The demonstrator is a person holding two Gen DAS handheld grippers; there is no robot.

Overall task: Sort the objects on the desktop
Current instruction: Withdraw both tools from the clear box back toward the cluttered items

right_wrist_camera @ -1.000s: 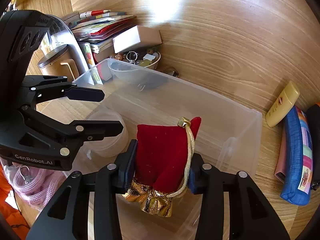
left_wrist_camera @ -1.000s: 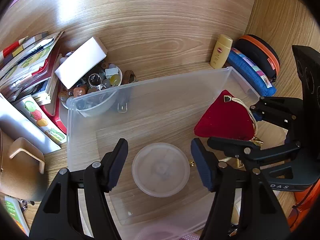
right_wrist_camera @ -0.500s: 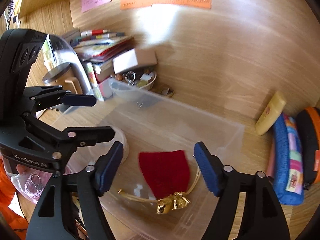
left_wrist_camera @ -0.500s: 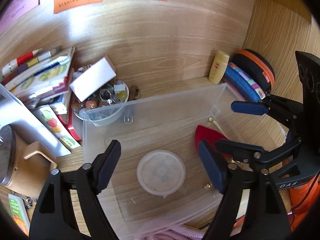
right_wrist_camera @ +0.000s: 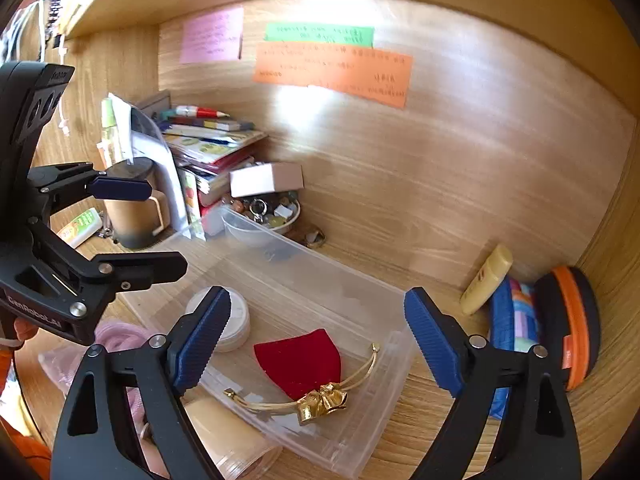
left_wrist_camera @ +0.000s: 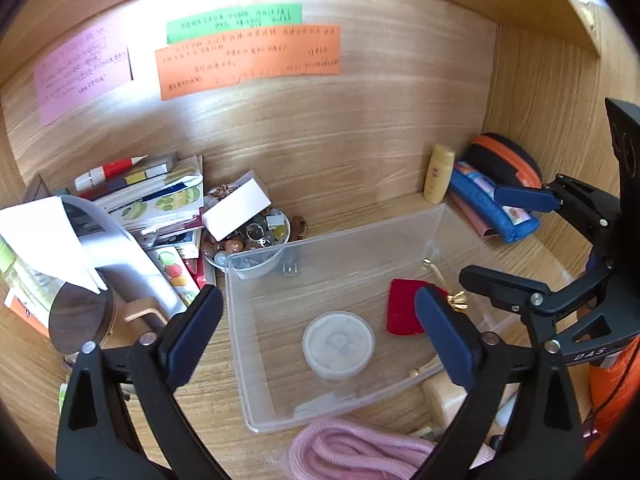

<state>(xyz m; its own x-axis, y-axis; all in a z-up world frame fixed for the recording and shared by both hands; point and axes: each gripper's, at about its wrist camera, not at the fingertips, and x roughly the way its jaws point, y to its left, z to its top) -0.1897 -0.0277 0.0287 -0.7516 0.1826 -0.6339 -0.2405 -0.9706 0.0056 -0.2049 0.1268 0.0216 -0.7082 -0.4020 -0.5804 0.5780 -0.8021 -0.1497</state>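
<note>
Wooden desk [left_wrist_camera: 208, 392] (clear bin [left_wrist_camera: 256, 364] on it), paper notes [right_wrist_camera: 332, 70] on wall

bin [left_wrist_camera: 360, 248] open above | bowl [left_wrist_camera: 256, 264], books [left_wrist_camera: 160, 204] crowd its left rim

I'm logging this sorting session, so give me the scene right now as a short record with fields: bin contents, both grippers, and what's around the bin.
bin: clear plastic bin on wooden desk
in bin: red pouch with gold cord; round white container
left gripper: open, empty, above bin
right gripper: open, empty, above pouch
right of bin: yellow bottle, blue case
behind bin: trinket bowl
</note>
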